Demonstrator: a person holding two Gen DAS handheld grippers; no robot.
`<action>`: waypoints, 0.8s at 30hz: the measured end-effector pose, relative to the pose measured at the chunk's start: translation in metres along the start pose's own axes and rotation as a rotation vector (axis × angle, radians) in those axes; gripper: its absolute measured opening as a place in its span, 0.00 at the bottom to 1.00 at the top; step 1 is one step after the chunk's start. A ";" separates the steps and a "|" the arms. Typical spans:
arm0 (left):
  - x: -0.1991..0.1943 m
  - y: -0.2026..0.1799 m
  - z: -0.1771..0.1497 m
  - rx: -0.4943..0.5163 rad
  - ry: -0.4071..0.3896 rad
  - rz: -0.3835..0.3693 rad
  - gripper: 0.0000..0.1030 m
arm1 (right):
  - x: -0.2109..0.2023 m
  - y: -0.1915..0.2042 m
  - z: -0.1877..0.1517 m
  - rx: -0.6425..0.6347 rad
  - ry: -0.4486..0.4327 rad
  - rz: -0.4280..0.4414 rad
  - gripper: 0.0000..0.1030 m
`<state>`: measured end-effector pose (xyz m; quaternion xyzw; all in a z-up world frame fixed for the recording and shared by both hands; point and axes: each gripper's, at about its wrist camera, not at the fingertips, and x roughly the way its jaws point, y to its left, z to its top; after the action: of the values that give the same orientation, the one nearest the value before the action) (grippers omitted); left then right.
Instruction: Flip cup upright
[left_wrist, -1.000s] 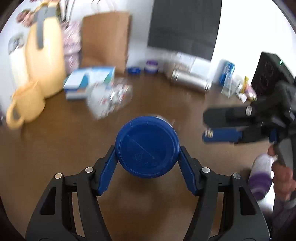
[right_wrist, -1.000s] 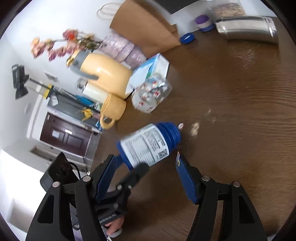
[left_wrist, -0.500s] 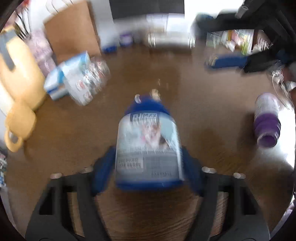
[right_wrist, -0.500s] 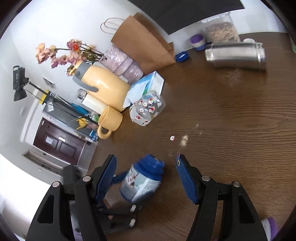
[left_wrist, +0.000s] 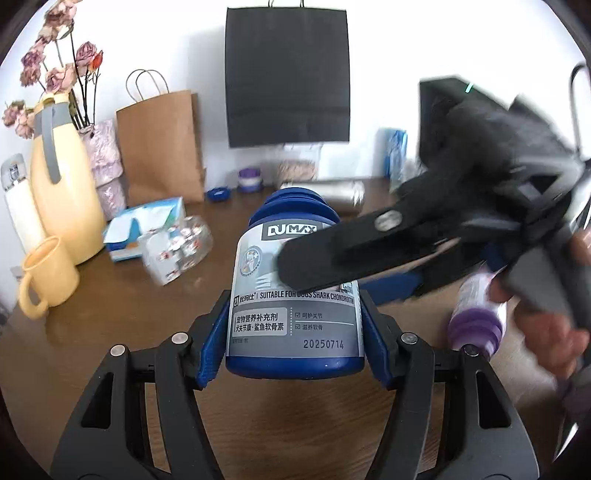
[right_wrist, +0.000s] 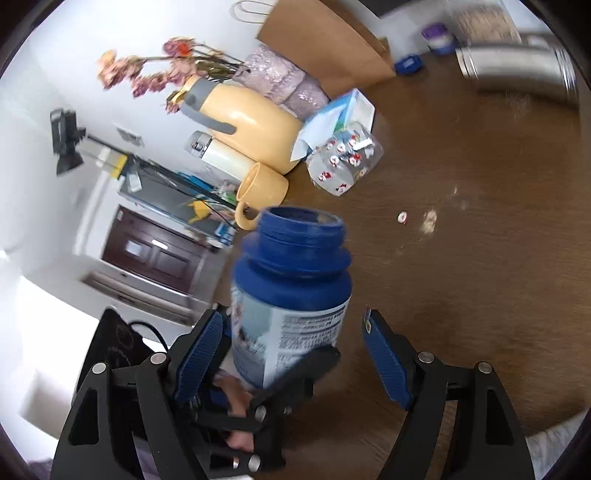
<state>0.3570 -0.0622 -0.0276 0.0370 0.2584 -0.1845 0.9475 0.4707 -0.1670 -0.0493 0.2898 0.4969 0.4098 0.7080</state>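
Note:
The cup is a blue open-mouthed supplement bottle with a grey label. My left gripper is shut on its lower body and holds it close to upright, mouth up. In the right wrist view the bottle stands between my open right gripper's blue pads, its open mouth toward the top. The right gripper crosses in front of the bottle in the left wrist view, blurred, and hides part of the label. Whether its pads touch the bottle is unclear.
On the brown table: a yellow mug, yellow jug, clear patterned jar, tissue box, brown paper bag, a lying steel flask, a lying purple-capped bottle.
The left gripper turned the bottle from lying with its base toward the camera to mouth-up. The right gripper closed in from the right and now straddles the bottle.

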 end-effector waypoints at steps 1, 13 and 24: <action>0.002 0.001 0.001 -0.009 0.003 -0.006 0.58 | 0.002 -0.005 0.001 0.026 0.002 0.028 0.75; 0.036 0.019 -0.001 -0.109 0.123 -0.012 0.76 | -0.007 0.029 0.011 -0.354 -0.212 -0.504 0.66; 0.051 0.052 -0.010 -0.244 0.176 0.025 0.77 | 0.028 -0.005 0.050 -0.349 -0.175 -0.893 0.66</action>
<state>0.4118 -0.0295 -0.0632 -0.0593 0.3606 -0.1360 0.9209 0.5240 -0.1456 -0.0494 -0.0416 0.4351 0.1172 0.8917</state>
